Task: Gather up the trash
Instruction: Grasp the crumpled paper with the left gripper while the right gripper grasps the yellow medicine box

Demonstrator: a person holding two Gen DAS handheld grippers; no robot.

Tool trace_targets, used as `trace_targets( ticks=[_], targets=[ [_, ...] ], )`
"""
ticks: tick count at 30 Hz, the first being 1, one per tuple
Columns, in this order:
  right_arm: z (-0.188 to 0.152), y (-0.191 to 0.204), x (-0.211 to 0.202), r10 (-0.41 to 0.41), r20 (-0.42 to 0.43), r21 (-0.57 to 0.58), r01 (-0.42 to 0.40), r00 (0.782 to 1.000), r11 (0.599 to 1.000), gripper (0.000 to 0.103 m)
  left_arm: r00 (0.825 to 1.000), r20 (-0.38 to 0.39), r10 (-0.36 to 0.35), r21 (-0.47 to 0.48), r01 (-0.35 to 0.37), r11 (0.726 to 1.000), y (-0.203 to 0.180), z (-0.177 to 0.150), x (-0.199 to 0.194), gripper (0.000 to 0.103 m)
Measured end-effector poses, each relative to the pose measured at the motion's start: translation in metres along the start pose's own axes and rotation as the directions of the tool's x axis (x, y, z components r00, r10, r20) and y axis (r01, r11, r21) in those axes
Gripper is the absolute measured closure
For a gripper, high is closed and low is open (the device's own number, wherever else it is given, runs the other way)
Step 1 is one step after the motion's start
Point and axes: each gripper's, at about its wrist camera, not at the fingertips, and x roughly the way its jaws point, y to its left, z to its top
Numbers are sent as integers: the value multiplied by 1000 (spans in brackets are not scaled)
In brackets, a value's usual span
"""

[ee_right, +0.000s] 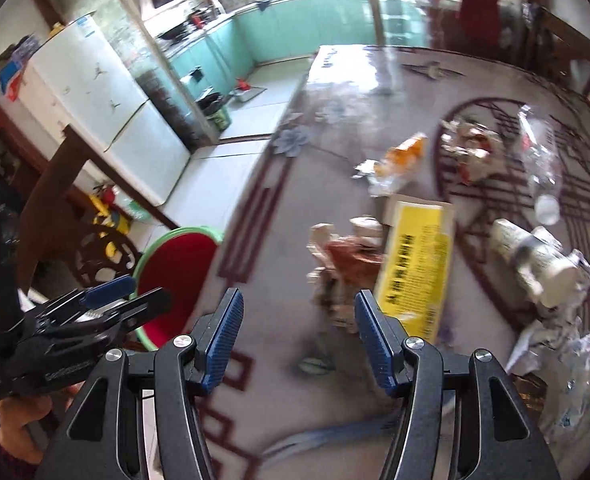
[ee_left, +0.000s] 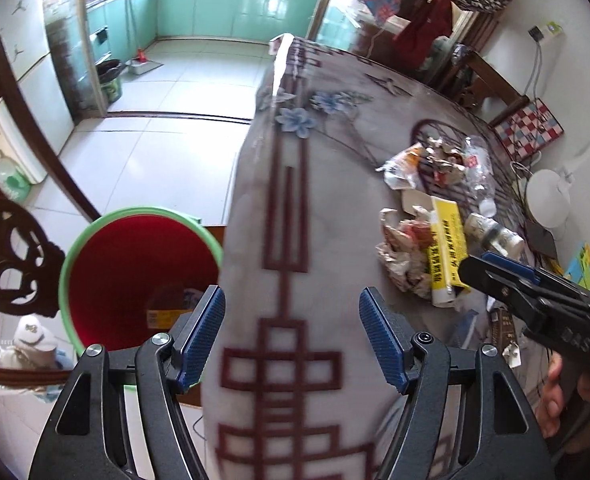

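Grippers level over the patterned tablecloth (ee_left: 335, 128): we see left gripper (ee_left: 292, 334) and right gripper (ee_right: 298, 338) both spread apart, empty, near the yellow cardboard box (ee_right: 417, 268).

Bare tablecloth (ee_right: 315, 152) ahead and left, trash pile (ee_right: 411, 256) crowding right, open red bin (ee_left: 135, 276) beside table edge

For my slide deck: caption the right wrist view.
Open right gripper approaches a yellow box and crumpled wrappers on the table.
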Motion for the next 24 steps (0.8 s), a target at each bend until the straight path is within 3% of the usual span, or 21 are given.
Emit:
trace_targets(
  ticks=[8,18,20,22,24],
  targets=[
    [1,-47,24,-73,-46,127,78,996,989,46,1000,-18,-17,23,18,1000,-17,-3,2,33],
    [6,-54,68,-114,-126,132,131,985,983,46,999,-37,-7,14,7,1000,-18,-8,4,33],
    [4,-58,71,-120,-126,134,137,985,981,51,999,-33,-9,18,9,1000,-21,-6,4,33],
    [4,-60,68,-100,-107,137,114,989,984,63,1000,-29,-9,23,10,1000,-23,-4,5,33],
    [5,-61,62,-101,-97,124,112,990,986,63,1000,-29,-11,24,11,1000,-27,-2,8,33]
  ],
)
